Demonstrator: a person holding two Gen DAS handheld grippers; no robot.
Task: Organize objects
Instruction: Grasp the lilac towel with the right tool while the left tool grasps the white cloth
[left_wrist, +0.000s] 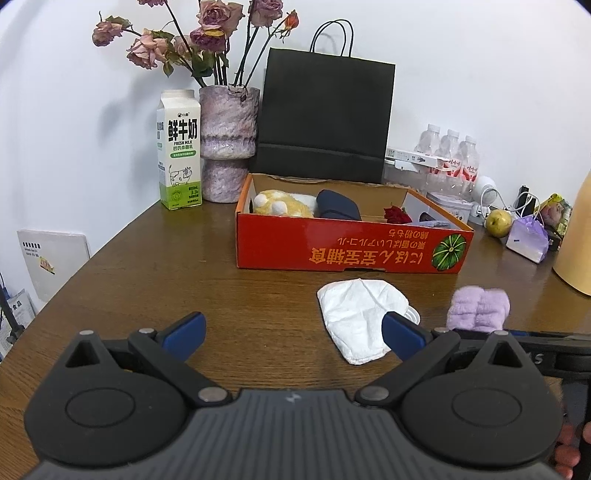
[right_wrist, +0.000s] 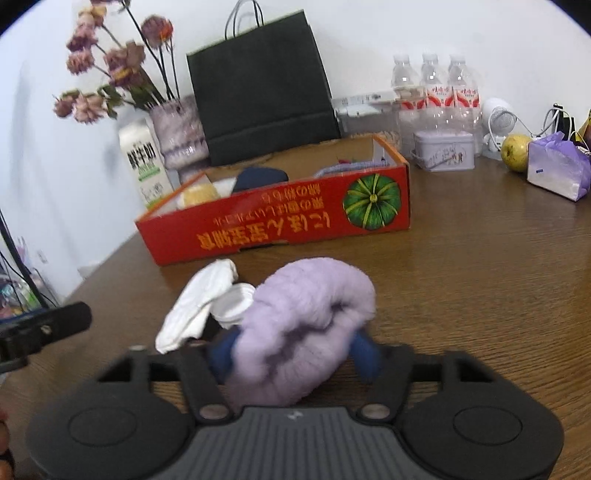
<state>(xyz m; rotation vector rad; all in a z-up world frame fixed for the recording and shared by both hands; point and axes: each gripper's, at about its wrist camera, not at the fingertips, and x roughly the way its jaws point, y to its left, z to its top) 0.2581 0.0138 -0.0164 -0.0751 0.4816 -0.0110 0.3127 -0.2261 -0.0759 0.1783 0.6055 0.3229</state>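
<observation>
Purple fluffy item (right_wrist: 306, 325) pinched btwn right tongs (right_wrist: 295, 354) on desk (right_wrist: 480, 277); left tongs (left_wrist: 293, 334) spread wide, empty, near white mask (left_wrist: 358, 314).

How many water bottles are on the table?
3 water bottles, side by side by the wall, right of the black bag, behind the tin. More may be hidden behind them.
</observation>
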